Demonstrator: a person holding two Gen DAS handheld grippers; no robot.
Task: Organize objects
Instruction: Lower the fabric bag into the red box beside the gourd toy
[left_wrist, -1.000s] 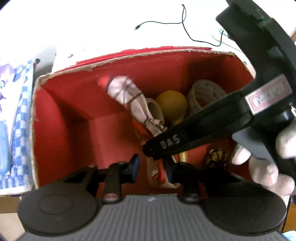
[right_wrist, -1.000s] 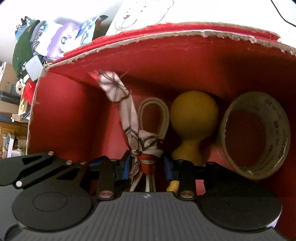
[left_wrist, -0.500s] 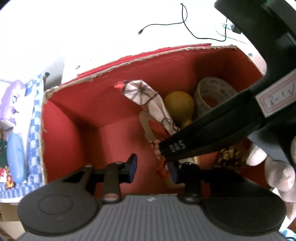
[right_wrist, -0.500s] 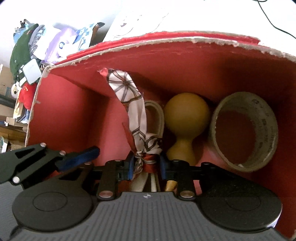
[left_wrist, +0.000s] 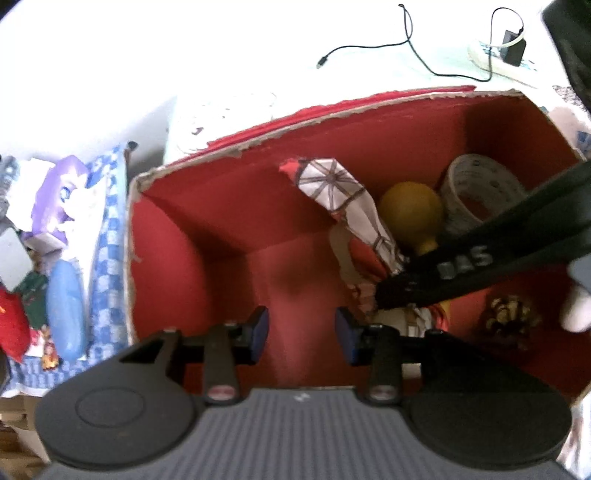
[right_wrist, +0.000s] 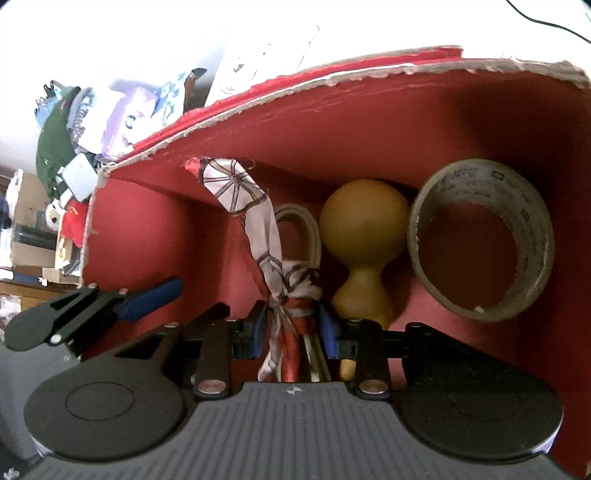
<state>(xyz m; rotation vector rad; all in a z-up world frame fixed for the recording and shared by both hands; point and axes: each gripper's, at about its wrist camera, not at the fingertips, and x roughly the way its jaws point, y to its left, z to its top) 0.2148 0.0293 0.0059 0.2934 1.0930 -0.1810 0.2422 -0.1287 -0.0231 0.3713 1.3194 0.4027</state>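
Note:
An open red box (left_wrist: 332, 110) (right_wrist: 369, 70) holds a patterned scarf (left_wrist: 332, 181) (right_wrist: 236, 184), a yellow gourd (left_wrist: 410, 206) (right_wrist: 364, 221), a tape roll (left_wrist: 469, 173) (right_wrist: 532, 221), a white loop (right_wrist: 306, 225) and a pine cone (left_wrist: 509, 317). My right gripper (right_wrist: 291, 328) (left_wrist: 391, 295) reaches into the box. Its pads touch the scarf's bunched lower end as the jaws ease open. The scarf's free end leans against the back wall. My left gripper (left_wrist: 301, 334) is open over the box's bare left floor and holds nothing. One of its fingers (right_wrist: 151, 297) shows in the right wrist view.
A white-gloved hand (left_wrist: 576, 310) holds the right gripper. Left of the box lie a blue checked cloth (left_wrist: 107, 240), a blue oblong object (left_wrist: 66, 306) and a purple-haired figure (left_wrist: 62, 192). Behind it are a black cable (left_wrist: 369, 46) and a power strip (left_wrist: 509, 59).
My left gripper has widened and drawn left, away from the scarf. My right gripper's jaws closed in on the scarf's bunched end, and the scarf's free end now stands higher.

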